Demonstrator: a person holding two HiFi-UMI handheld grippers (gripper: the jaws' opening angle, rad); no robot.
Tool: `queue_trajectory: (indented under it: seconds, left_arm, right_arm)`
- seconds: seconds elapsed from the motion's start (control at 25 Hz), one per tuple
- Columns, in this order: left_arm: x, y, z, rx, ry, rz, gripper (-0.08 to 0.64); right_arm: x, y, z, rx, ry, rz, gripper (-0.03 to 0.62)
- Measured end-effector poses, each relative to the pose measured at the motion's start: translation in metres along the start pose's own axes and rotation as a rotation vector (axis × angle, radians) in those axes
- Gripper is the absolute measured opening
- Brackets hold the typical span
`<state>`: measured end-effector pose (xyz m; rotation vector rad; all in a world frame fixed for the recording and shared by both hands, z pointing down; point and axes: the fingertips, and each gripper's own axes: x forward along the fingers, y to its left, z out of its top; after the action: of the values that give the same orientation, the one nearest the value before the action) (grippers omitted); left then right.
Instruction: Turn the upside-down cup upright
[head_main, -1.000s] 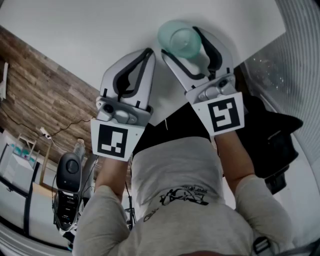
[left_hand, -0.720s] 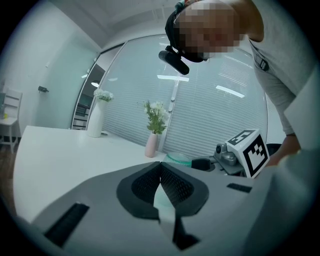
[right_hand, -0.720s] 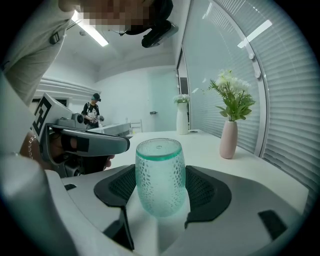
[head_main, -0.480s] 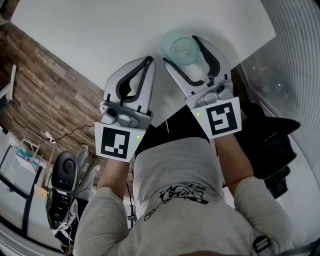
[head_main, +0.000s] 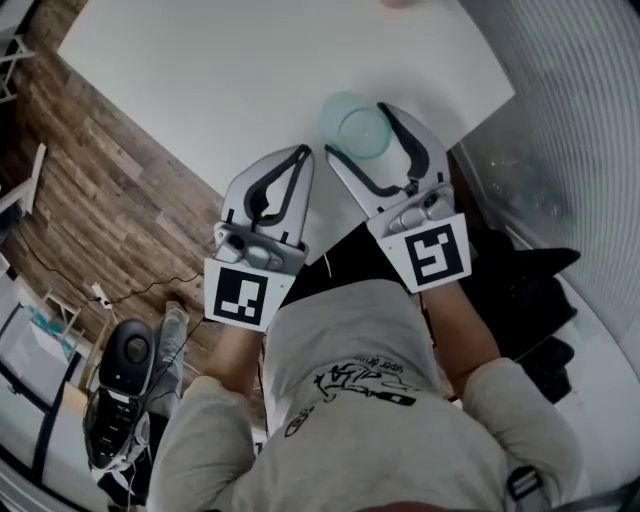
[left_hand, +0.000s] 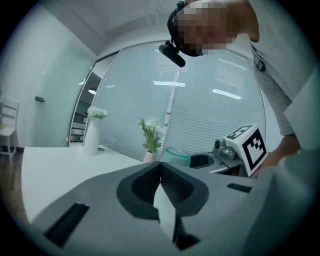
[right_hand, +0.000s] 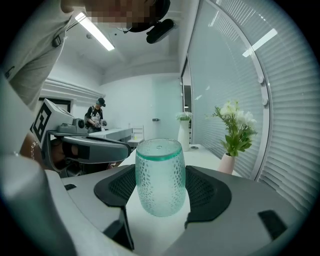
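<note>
A teal dimpled glass cup (head_main: 357, 127) hangs above the white table (head_main: 250, 80) with my right gripper (head_main: 358, 130) shut on it, one dark pad pressed on each side. In the right gripper view the cup (right_hand: 160, 175) stands vertical between the pads, and its thick teal-ringed end, which looks like the base, is on top. My left gripper (head_main: 300, 158) floats just to its left, shut with nothing in it. In the left gripper view the left gripper (left_hand: 160, 166) has its pads together, and the cup (left_hand: 177, 156) shows past them to the right.
A tall white vase (left_hand: 91, 137) and a small pot of flowers (left_hand: 150, 140) stand far back on the table by the blinds. A dark bundle (head_main: 540, 270) lies right of the table edge. Wooden floor and a black device (head_main: 125, 350) are at the left. A person (right_hand: 97, 117) stands in the distance.
Both grippers have come up together, the cup rising in the right one's grip. More of the table's far end now shows in the head view.
</note>
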<state>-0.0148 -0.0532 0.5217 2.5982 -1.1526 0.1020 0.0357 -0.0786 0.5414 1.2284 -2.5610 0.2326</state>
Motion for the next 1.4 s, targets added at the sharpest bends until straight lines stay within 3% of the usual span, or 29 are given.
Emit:
queue_trajectory:
  seconds: [0.56, 1.0, 1.4]
  left_arm:
    - [-0.015, -0.01, 0.042, 0.014, -0.024, 0.008, 0.004]
    - [-0.03, -0.022, 0.09, 0.023, -0.061, 0.0, 0.005]
    - [-0.044, -0.037, 0.118, 0.069, -0.082, -0.022, 0.005]
  right_arm:
    - [-0.02, 0.005, 0.051, -0.026, -0.035, 0.026, 0.325]
    - [-0.039, 0.016, 0.113, -0.05, -0.094, 0.043, 0.325]
    - [-0.06, 0.029, 0.148, -0.08, -0.121, 0.062, 0.325]
